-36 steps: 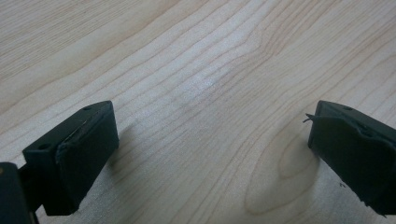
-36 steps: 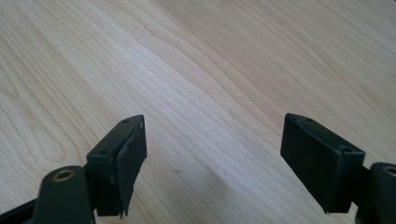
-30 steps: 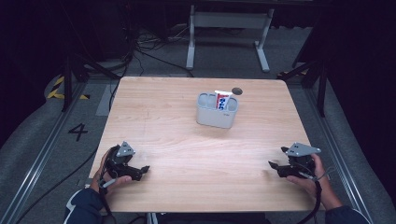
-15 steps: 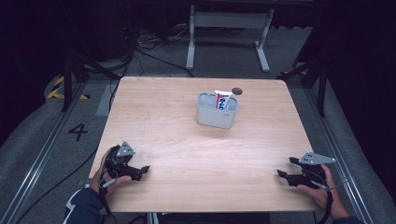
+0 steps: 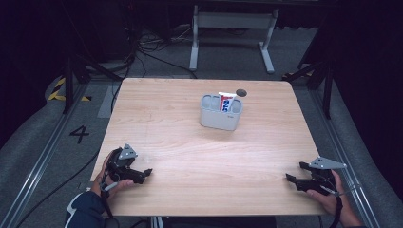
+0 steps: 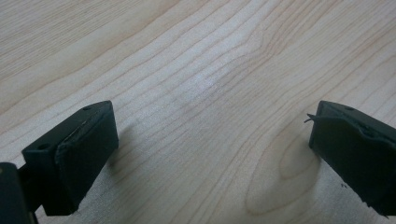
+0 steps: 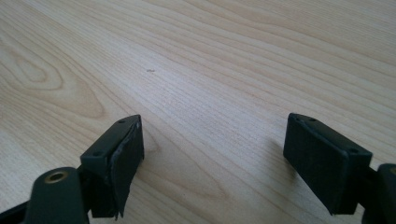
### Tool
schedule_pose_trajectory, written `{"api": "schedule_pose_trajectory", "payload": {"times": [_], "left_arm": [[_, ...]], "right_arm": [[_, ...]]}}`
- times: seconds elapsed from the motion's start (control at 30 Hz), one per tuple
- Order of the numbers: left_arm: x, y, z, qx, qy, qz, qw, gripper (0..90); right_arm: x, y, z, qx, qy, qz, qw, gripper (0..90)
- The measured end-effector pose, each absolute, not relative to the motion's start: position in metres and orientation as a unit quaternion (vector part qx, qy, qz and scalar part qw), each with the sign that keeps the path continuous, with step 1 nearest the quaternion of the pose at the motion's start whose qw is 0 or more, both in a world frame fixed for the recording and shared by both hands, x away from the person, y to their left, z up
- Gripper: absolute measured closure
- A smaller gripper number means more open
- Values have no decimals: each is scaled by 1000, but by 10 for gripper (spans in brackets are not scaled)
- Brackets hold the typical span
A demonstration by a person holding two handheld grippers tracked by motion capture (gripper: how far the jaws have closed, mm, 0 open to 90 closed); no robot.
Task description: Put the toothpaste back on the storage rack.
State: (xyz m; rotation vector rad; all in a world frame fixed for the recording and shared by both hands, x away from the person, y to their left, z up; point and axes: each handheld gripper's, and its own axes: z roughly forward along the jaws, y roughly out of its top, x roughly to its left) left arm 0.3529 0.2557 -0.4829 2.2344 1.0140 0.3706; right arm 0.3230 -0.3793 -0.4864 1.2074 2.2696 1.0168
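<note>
both the left gripper (image 5: 142, 173) and right gripper (image 5: 295, 176) rest wide apart, holding nothing, probably waiting; the grey holder (image 5: 220, 117) sits far off

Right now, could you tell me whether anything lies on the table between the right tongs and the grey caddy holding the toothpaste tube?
Nothing visible does. The right tongs, open and empty, sit at the near right edge of the light wooden table; bare wood runs from them to the grey plastic caddy with the white toothpaste tube.
</note>
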Motion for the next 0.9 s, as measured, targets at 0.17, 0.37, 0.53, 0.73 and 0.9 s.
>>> {"api": "schedule_pose_trajectory", "payload": {"times": [0.17,0.37,0.53,0.73,0.9], "left_arm": [[353,255,-483,850,390,143,324,15],[353,255,-483,850,390,142,324,15],[353,255,-483,850,391,142,324,15],[353,255,-483,850,391,143,323,15],[353,255,-483,849,391,144,325,15]], "right_arm": [[323,-379,-486,429,806,361,189,206],[323,-379,-486,431,805,360,189,203],[323,-378,-486,432,805,360,188,200],[323,-378,-486,432,805,361,188,200],[323,-378,-486,432,805,361,188,200]]}}
